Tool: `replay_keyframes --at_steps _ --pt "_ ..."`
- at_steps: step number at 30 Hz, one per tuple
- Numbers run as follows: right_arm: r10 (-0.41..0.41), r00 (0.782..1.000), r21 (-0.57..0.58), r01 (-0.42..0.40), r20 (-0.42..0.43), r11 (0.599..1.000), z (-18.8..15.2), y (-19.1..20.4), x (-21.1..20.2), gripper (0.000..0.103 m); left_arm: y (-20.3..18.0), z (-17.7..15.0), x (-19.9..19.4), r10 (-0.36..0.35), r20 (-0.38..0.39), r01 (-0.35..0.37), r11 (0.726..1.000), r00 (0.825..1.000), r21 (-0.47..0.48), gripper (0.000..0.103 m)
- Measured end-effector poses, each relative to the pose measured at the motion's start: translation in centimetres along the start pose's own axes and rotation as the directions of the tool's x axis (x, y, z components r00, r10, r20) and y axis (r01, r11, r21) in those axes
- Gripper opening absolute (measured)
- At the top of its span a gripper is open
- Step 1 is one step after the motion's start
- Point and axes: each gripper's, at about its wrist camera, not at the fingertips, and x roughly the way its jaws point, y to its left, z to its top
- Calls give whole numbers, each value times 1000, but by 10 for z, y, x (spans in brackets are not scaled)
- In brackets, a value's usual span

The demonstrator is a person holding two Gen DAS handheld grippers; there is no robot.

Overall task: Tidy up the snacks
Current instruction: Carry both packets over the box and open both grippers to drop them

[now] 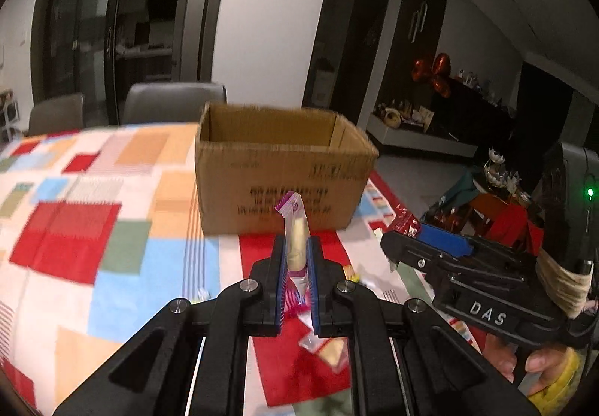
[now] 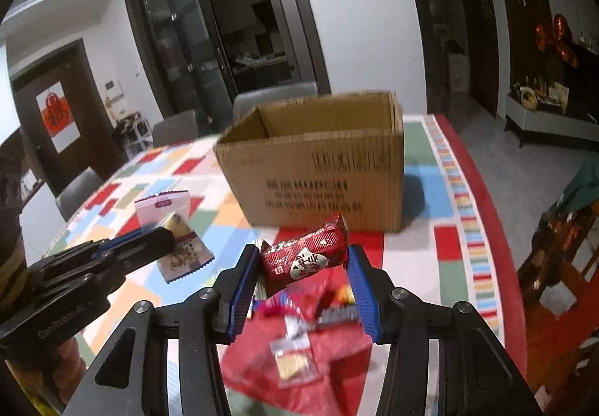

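A table under a patchwork tablecloth (image 1: 93,191) of red, blue, orange, green and white blocks, with a red band and a striped border along its right edge, carries everything. An open cardboard box (image 2: 318,161) with dark print on its side stands on the cloth toward the far side. Nearer the cameras, a blurred scatter of small wrapped snacks (image 2: 295,363) lies loose on a red patch of the cloth.

right tool (image 2: 303,262) grips red snack (image 2: 305,255) | cardboard box (image 2: 322,169) behind
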Motion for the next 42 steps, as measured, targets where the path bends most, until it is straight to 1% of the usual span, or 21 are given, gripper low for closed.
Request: replay_keyframes --at_steps 5,11,16,19,24,27,31,36,37,38,39,40,41,42 --pt "4 998 9 -5 55 1000 29 -3 -3 49 -4 25 -5 0 61 -2 999 998 47 12" --pt "10 994 -5 -9 110 1000 63 -1 -2 49 -4 56 -3 22 129 -35 994 991 99 12" --pt "3 990 -25 1 143 1000 90 0 4 49 3 81 5 26 171 -46 992 985 115 12" --pt "3 988 -32 2 154 999 100 1 9 49 5 94 11 22 186 -46 991 982 124 12" --pt "11 989 -38 -6 150 999 116 -2 25 49 11 114 28 9 189 -33 992 982 124 12" --pt "5 990 -41 0 142 999 125 -6 37 49 15 122 41 -2 177 -18 993 984 115 12" --pt "-1 993 -32 5 118 999 132 -13 54 49 21 131 62 -33 144 19 995 989 99 12" --pt "-16 996 -37 19 86 999 139 -19 73 50 29 138 87 -8 113 -3 996 994 93 12" --pt "-22 996 -40 26 84 999 140 -19 76 52 29 138 91 -3 106 -7 996 994 94 14" --pt "-32 996 -37 35 78 999 141 -21 79 55 30 140 96 6 94 -15 995 996 96 25" --pt "-39 997 -32 42 73 999 141 -21 80 61 29 140 98 16 85 -25 995 996 98 34" --pt "-47 996 -25 49 72 999 139 -22 81 63 29 139 99 28 88 -36 995 996 98 47" --pt "-55 996 -17 56 72 998 137 -24 80 63 29 136 97 38 99 -48 994 994 101 50" --pt "-57 996 -17 59 71 998 136 -25 79 63 27 132 95 50 104 -62 992 993 109 51"
